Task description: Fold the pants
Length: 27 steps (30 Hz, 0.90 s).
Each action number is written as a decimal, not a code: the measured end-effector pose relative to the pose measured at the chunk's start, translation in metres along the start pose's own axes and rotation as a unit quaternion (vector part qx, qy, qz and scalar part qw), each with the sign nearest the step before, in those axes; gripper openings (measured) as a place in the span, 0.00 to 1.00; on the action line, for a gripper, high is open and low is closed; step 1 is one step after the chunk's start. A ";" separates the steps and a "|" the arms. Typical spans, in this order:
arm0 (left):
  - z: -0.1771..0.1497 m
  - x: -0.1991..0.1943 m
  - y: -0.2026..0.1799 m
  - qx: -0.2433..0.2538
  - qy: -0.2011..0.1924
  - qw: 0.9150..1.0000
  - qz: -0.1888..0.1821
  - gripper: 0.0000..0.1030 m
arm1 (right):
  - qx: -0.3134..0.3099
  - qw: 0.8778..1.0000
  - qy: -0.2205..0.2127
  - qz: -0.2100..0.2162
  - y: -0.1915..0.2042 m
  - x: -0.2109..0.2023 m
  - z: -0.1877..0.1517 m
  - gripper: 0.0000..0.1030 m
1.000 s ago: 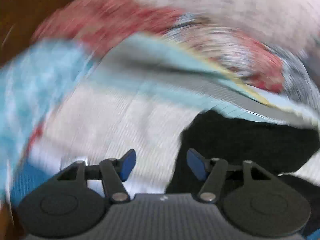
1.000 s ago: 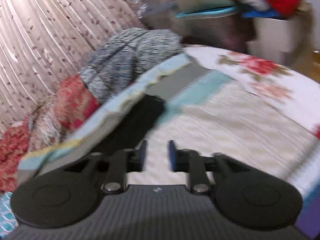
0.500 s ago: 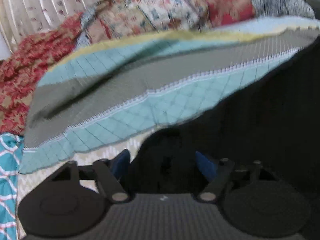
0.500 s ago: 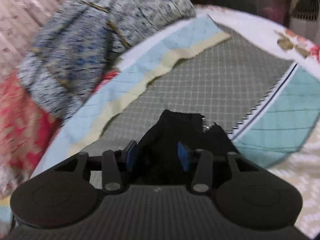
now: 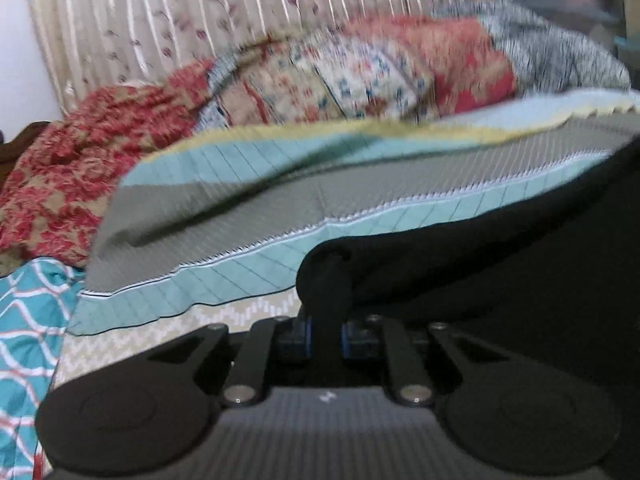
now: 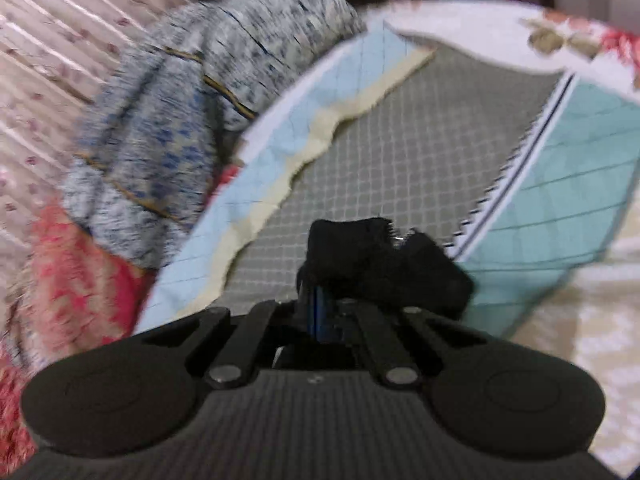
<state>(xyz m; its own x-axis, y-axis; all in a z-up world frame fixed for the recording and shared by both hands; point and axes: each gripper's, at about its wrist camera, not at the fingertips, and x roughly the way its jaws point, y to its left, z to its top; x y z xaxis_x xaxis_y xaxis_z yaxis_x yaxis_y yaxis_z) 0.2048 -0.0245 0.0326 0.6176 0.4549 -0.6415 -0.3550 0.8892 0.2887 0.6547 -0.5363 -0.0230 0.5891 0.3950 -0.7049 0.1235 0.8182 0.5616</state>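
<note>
Quilted bedspread [image 5: 248,208] (grey, teal bands), curtain [image 5: 200,20] behind; both grippers' fingers [image 5: 298,336] pinching black pants [image 6: 372,260].

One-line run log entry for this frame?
phase: grasp | left gripper: shut on black fabric pants | right gripper: shut on pants | surface: striped quilt

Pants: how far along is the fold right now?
Done: both tools have a grip. The left tool is shut on a bunched edge of the black pants; the right tool pinches another edge. In hand: fabric held over the quilt. Left: no fold shows yet; all folding remains.
</note>
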 end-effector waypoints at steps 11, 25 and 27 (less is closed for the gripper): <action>-0.064 -0.148 0.008 -0.054 -0.049 0.997 -0.025 0.10 | 0.022 0.996 -0.051 0.075 -0.121 -0.214 -0.067 0.03; -0.198 -0.190 -0.034 -0.041 0.047 0.997 -0.047 0.29 | 0.076 0.991 -0.045 -0.099 -0.265 -0.255 -0.194 0.41; -0.205 -0.210 -0.022 -0.062 0.031 0.995 -0.070 0.35 | 0.081 0.987 -0.095 -0.097 -0.264 -0.274 -0.196 0.41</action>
<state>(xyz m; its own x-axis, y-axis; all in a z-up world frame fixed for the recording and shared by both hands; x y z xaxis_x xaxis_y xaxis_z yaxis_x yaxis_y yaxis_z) -0.0611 -0.1499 0.0151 0.6236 0.3196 -0.7134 -0.3553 0.9288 0.1055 0.3039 -0.7789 -0.0631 0.6790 0.1391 -0.7208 0.3654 0.7875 0.4962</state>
